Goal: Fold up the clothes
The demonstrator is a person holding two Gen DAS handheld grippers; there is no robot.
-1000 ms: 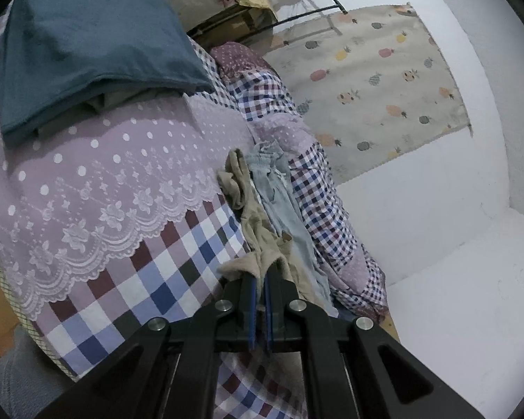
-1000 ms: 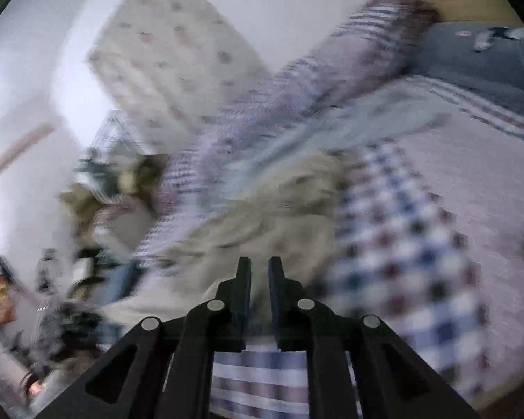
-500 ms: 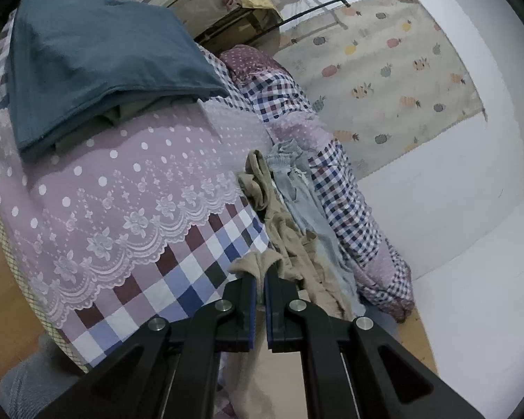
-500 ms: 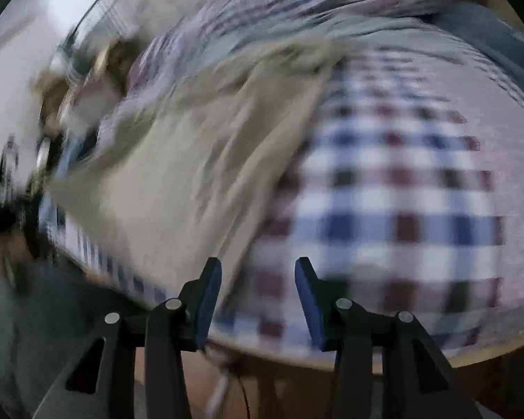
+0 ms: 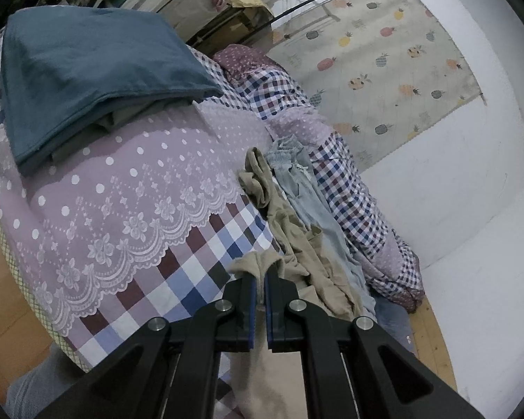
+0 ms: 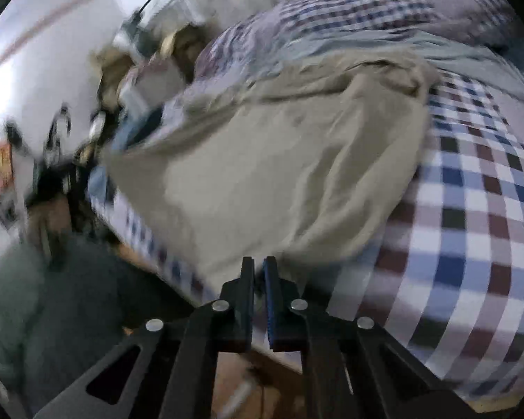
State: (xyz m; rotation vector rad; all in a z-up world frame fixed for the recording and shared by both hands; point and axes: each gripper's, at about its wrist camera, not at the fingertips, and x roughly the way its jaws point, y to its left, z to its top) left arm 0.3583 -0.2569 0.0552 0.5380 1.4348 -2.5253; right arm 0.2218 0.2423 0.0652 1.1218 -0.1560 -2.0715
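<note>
Left gripper (image 5: pixel 258 281) clamps khaki garment (image 5: pixel 297 244) | right gripper (image 6: pixel 259 267) pinches its edge | checked bedspread (image 5: pixel 192 272), white walls

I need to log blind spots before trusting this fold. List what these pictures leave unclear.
- Right wrist view: motion blur hides whether the right gripper pinches the beige garment.
- Left wrist view: the beige garment's lower part hangs behind the left gripper.
- Left wrist view: clothes under the blue towel are mostly covered.
</note>
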